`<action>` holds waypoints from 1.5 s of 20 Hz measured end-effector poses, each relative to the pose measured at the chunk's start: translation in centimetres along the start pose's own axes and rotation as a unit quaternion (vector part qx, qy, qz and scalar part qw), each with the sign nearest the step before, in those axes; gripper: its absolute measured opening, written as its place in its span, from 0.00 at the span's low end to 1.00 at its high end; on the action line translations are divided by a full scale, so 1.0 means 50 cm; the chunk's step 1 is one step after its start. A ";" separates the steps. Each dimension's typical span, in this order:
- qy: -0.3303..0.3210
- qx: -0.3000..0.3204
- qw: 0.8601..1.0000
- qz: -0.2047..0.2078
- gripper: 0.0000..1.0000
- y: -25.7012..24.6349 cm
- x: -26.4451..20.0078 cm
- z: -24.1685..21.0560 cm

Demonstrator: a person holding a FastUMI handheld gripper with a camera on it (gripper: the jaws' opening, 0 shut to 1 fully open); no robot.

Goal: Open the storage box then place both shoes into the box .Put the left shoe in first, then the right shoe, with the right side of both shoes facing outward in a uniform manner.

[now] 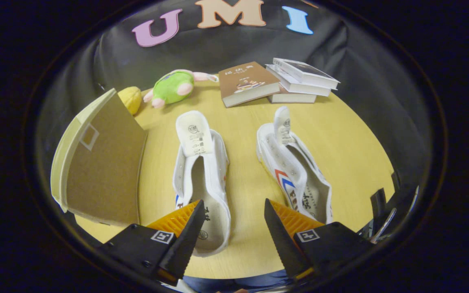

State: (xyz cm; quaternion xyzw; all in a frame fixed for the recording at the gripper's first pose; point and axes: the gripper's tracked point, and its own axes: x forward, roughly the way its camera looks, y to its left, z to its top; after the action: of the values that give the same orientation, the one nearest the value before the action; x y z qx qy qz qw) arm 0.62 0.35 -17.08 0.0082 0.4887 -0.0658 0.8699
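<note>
Here, gripper (231, 217) hovering wide open above two white canvas shoes, left shoe (203, 175) at 11 o'clock, right shoe (293, 171) at 1, cardboard storage box (100, 162) lid standing open at 10.

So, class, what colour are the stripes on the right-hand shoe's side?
Red and blue stripes on the white shoe, in the gripper view.

So on the far side of the wooden table (340, 142) we've got a green plush toy (172, 87) lying on its side, pink limbs sticking out, and just beside it a yellow, wrinkly round thing (130, 99) that we can't quite identify. Near the plush there's a brown-covered book (247, 83) lying flat, and touching it is a small stack of white books (301, 79), the top one sitting skewed across the ones under it.
</note>
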 end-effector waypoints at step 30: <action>0.100 0.032 0.993 0.046 0.26 0.050 0.119 0.060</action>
State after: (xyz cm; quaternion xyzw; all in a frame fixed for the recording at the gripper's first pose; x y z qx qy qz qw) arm 6.55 1.93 -20.69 0.0651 0.5704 -0.0397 0.8178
